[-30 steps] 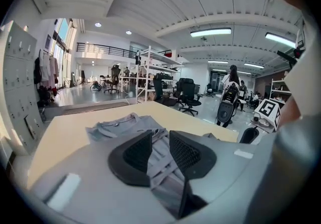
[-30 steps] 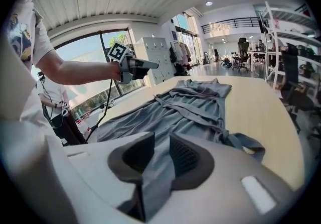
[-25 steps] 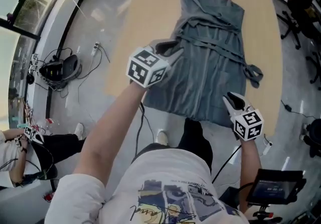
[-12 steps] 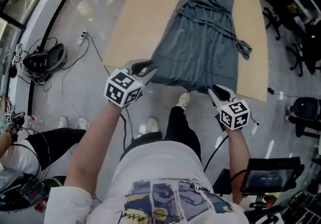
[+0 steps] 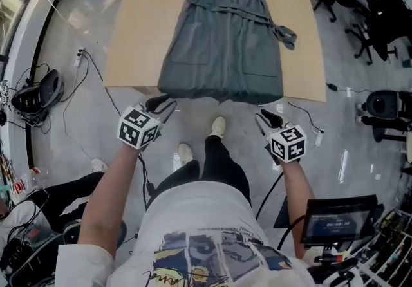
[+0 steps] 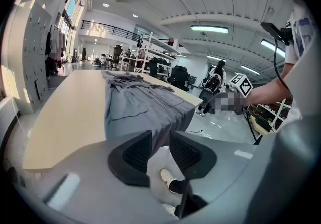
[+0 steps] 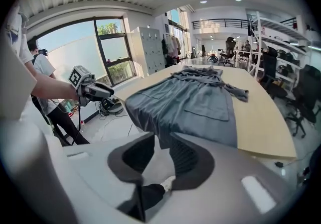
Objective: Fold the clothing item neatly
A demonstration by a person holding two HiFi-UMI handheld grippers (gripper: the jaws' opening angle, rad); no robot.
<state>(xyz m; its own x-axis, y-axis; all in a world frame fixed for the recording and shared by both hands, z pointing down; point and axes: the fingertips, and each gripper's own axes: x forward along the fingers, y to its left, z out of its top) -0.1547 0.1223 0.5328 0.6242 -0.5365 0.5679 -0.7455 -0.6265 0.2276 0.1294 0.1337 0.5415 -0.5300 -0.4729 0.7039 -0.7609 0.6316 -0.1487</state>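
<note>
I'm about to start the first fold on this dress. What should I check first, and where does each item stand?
1. Dress spread flat lengthwise on the table: ok.
2. Hem fully on the table: not ok, it droops over the near edge.
3. Waist tie tucked in: not ok, one tie end trails onto the bare table at the right.
4. Left gripper ready to take the hem: ok, jaws apart, nothing pinched, near the left hem corner.
5. Right gripper ready: ok, jaws apart, nothing pinched, near the right hem corner.
6. Wrinkles under the dress: cannot tell.
</note>
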